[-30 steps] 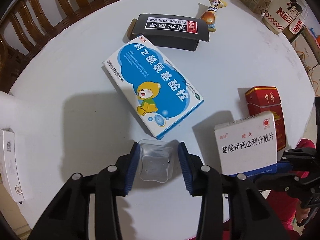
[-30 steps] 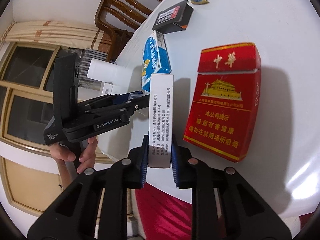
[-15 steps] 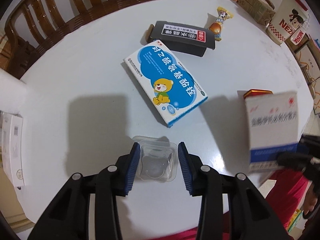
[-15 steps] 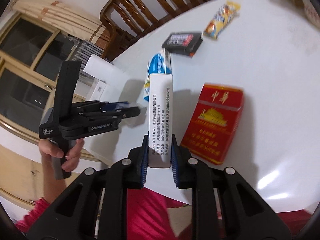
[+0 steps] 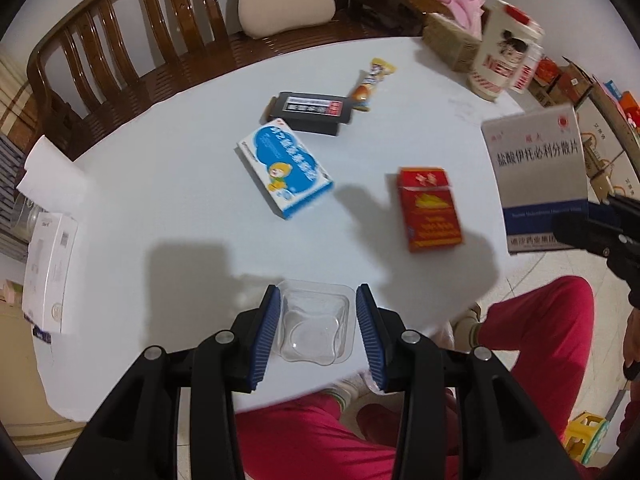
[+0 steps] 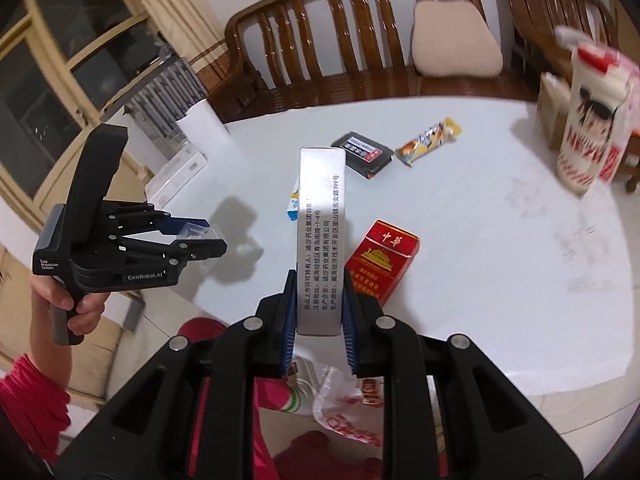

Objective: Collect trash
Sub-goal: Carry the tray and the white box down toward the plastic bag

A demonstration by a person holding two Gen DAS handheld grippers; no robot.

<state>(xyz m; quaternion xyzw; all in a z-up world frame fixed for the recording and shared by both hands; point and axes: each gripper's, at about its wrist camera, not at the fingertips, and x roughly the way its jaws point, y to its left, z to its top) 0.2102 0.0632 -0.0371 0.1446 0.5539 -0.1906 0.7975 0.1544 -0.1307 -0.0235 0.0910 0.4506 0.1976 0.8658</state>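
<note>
My left gripper (image 5: 316, 328) is shut on a clear plastic tray (image 5: 314, 326) and holds it above the near edge of the round white table (image 5: 180, 208). It also shows in the right wrist view (image 6: 208, 236) at the left. My right gripper (image 6: 318, 320) is shut on a grey-white medicine box (image 6: 320, 232), held upright above the table's near edge; the box shows in the left wrist view (image 5: 538, 172) at the right. On the table lie a blue medicine box (image 5: 284, 168), a red cigarette pack (image 5: 428, 208), a black box (image 5: 310, 112) and a snack wrapper (image 5: 370, 82).
A tall printed paper cup (image 5: 504, 60) and a cardboard box (image 5: 452, 44) stand at the table's far right. A white box (image 5: 48, 272) lies at the left edge. Wooden chairs (image 5: 120, 60) stand behind. A plastic bag (image 6: 344, 408) lies on the floor below.
Both grippers have risen and drawn back from the table with their loads. The white box has lifted clear of the red pack.
</note>
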